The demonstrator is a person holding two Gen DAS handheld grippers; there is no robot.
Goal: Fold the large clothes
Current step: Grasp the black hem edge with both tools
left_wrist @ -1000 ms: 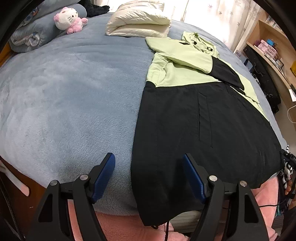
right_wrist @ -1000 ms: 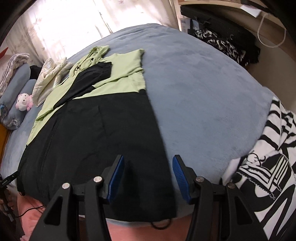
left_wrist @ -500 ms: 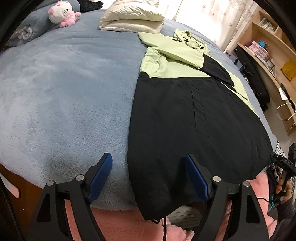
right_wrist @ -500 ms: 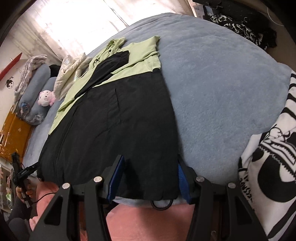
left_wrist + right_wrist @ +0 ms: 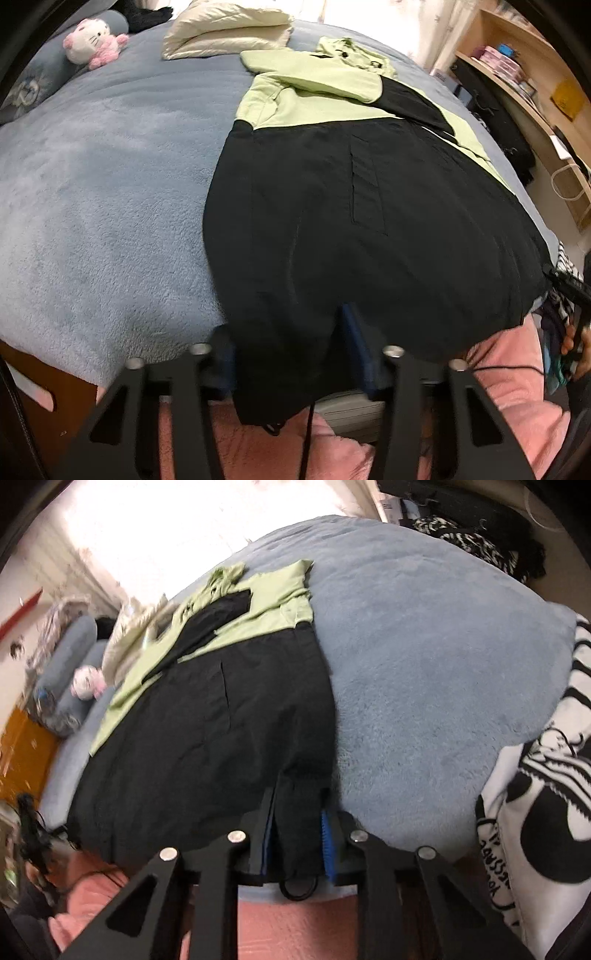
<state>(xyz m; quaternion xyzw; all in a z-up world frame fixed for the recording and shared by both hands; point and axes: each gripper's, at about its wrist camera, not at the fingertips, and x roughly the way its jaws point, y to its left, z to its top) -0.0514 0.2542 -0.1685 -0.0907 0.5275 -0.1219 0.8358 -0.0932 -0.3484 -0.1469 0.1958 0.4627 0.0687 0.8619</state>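
A large jacket, black below and light green at the top, lies spread flat on a blue-grey plush bed, its sleeves folded across the chest. In the left wrist view my left gripper is at the near left corner of the hem. Its jaws are closing, and bunched black fabric fills the gap against the pads. In the right wrist view the jacket runs away to the upper left. My right gripper is at the near right hem corner, its jaws closing with the blue pads pressing the fabric.
A pink and white plush toy and a folded cream quilted garment lie at the head of the bed. Wooden shelves stand to the right. A black-and-white patterned cloth lies at the bed's right corner. Pink fabric shows below the near edge.
Both grippers went from wide open around the hem corners to closed onto the black fabric. The left one also moved in and down towards the hem.
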